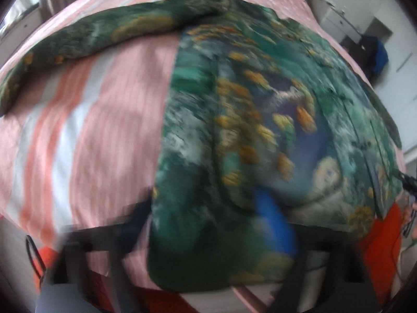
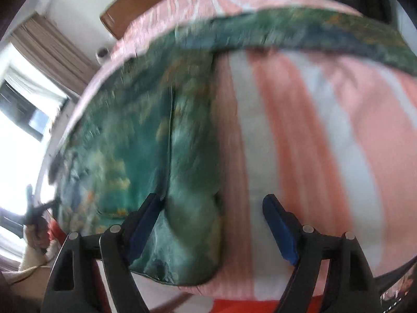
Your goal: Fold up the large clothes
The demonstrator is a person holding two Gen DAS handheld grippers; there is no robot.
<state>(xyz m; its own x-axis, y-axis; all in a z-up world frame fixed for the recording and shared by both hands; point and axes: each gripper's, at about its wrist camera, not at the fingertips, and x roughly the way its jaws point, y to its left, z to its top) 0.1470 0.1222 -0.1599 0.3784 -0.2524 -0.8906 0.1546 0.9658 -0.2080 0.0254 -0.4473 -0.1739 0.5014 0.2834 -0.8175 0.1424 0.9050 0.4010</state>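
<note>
Green garment point(image 2: 146, 140) flat on striped bed point(image 2: 299, 130); right gripper point(image 2: 213, 224) fingers apart, left gripper's point(image 1: 213, 234) unclear.

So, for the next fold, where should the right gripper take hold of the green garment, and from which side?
Probably at the near hem corner of the green garment, which lies flat on the striped bed cover. The right gripper is open, and that corner already sits between its fingers, so coming straight forward and low from the near bed edge looks best. The sleeve stretches away across the far side.
</note>
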